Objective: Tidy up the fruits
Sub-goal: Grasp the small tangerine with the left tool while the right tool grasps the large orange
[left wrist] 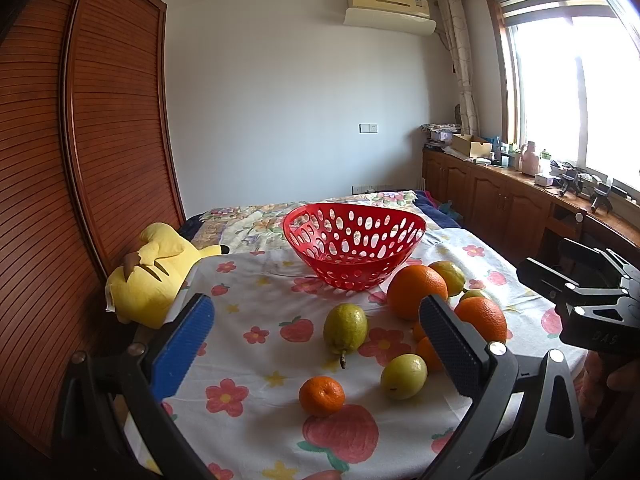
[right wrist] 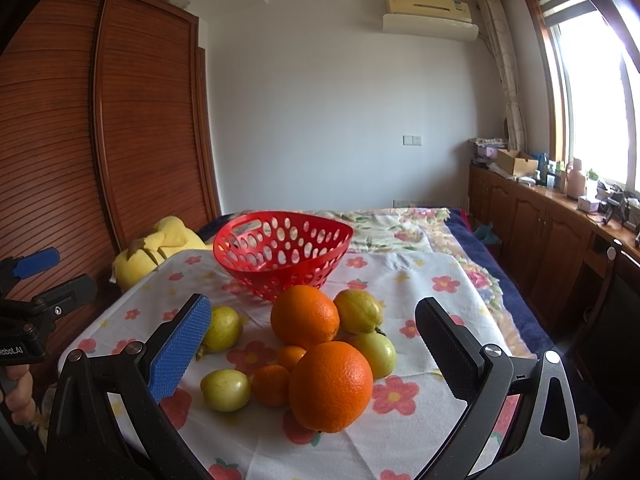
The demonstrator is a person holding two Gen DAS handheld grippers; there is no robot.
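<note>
Left wrist view – left gripper (left wrist: 316, 340) spread wide, holding nothing, above a tangerine (left wrist: 321, 395) and green guavas on the flowered cloth (left wrist: 256, 288), empty red basket (left wrist: 353, 251) behind; right wrist view – right gripper (right wrist: 312, 340) likewise agape over the near orange (right wrist: 330, 386), basket beyond the fruit pile.

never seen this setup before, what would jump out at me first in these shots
The red perforated basket stands empty at the middle of the flowered cloth, the brightest thing in both views. In front of it lies a loose cluster of fruit, led by two big oranges, one nearest the right gripper and one behind it, with yellow-green fruits and small tangerines around them. A yellow plush toy lies at the cloth's left edge by the wooden wardrobe.
</note>
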